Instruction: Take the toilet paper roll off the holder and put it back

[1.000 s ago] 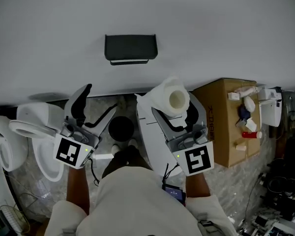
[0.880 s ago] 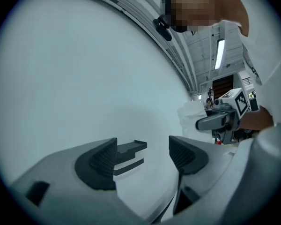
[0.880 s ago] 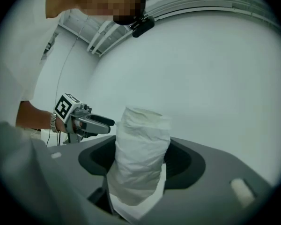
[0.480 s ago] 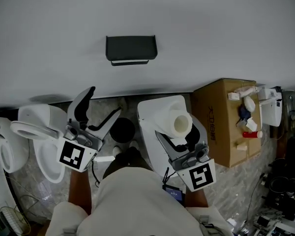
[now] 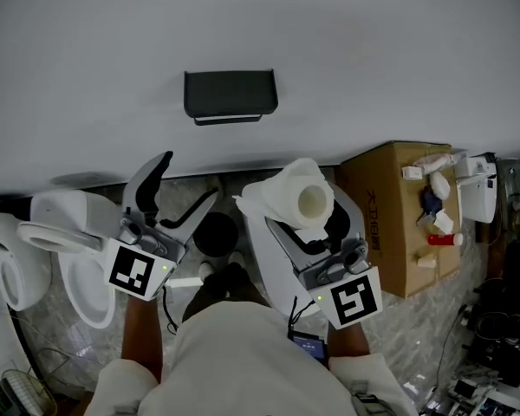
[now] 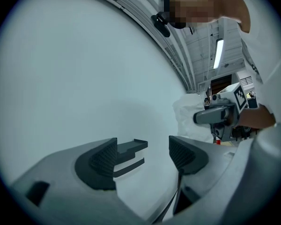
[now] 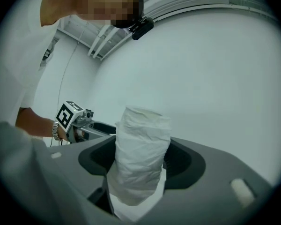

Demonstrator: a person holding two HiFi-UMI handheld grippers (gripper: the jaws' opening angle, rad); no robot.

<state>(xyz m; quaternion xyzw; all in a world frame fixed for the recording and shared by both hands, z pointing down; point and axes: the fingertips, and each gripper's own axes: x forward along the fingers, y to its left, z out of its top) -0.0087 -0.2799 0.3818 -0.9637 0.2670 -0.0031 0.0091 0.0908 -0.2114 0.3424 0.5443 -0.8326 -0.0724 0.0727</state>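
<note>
White wall [image 5: 373,59], black holder [image 5: 230,95]: jaws of right gripper [image 7: 139,158] clamp toilet paper roll [image 5: 299,199], those of left gripper [image 6: 144,156] gape empty

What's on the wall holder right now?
Nothing shows on the holder: its dark shelf and lower bar look bare. The toilet paper roll sits between the right gripper's jaws, apart from the holder. The space behind the holder's front is hidden.

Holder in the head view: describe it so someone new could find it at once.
Start at the big pale wall that fills the top of the head view. Near its middle sits the holder, a small dark shelf-like bracket with a pale strip along its lower edge. It is the only dark thing on that wall.
</note>
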